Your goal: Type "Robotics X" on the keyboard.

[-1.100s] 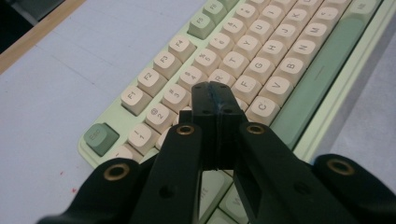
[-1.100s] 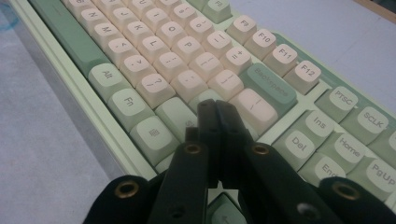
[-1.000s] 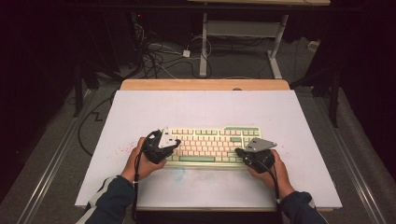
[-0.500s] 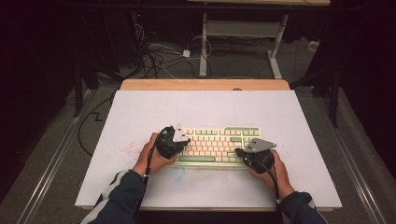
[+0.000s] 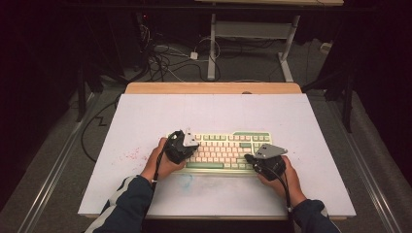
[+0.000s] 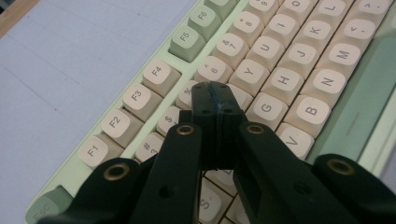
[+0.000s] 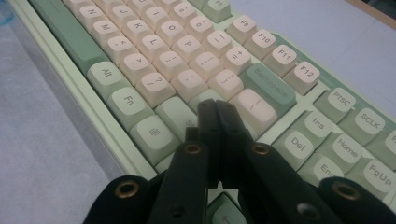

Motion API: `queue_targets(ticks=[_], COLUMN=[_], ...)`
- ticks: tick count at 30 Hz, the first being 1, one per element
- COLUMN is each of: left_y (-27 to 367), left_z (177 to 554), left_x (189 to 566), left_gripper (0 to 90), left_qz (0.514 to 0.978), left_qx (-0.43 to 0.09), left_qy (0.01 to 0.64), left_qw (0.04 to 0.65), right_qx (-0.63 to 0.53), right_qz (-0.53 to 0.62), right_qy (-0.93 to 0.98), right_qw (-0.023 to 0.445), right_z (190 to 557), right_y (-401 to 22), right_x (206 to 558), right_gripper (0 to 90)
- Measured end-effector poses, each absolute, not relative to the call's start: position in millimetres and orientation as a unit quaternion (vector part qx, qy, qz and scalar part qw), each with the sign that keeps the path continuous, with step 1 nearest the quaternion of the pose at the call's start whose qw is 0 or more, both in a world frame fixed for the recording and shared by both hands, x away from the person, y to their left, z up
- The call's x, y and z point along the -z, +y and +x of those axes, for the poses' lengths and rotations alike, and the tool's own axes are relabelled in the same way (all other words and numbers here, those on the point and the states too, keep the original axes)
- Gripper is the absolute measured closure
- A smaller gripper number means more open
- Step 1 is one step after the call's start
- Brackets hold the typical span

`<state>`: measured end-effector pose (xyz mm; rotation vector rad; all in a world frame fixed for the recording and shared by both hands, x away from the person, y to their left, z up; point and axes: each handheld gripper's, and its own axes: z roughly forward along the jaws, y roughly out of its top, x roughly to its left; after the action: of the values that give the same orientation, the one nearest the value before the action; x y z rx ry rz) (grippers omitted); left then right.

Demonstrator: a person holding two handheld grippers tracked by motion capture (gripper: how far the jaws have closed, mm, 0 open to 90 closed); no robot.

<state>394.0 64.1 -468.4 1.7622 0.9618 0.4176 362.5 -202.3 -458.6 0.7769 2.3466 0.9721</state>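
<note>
1. A pale green mechanical keyboard with cream and green plastic keycaps lay flat on the white sheet-covered table, a little nearer the person's edge than the middle, its long side running across the table.
2. The left gripper, a black two-jaw tool with a grey three-cornered plate on top, sat over the keyboard's left end in the high view, held by the left hand.
3. In the left gripper view that gripper had its jaws clenched together with nothing between them, the tips standing over the keyboard's upper letter rows, just beside the cream G key; whether they touched a key could not be told.
4. The right gripper, black with the same grey plate, sat at the keyboard's right end, held by the right hand.
5. In the right gripper view that gripper was also clenched on nothing, its tips over the keyboard's right part, near the green Backspace key.
</note>
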Motion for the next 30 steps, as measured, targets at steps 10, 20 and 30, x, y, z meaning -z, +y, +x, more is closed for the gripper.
queue_targets(ticks=[10,20,30], left_y=[65,69,85], left_z=[392,390,377], left_x=[467,462,447], left_gripper=[87.4,85.7,44.2], left_qz=[0.732,0.724,0.690], left_qx=[-0.180,-0.186,-0.214], left_qy=[0.397,0.394,0.380], left_qw=[0.524,0.534,0.578], right_qx=[-0.354,-0.354,-0.379], right_qz=[0.284,0.281,0.278], right_qy=[0.858,0.858,0.847], right_qw=[0.241,0.243,0.248], right_z=[362,361,356], right_y=[-202,-202,-207], right_x=[458,459,447], right_gripper=[90.0,90.0,90.0])
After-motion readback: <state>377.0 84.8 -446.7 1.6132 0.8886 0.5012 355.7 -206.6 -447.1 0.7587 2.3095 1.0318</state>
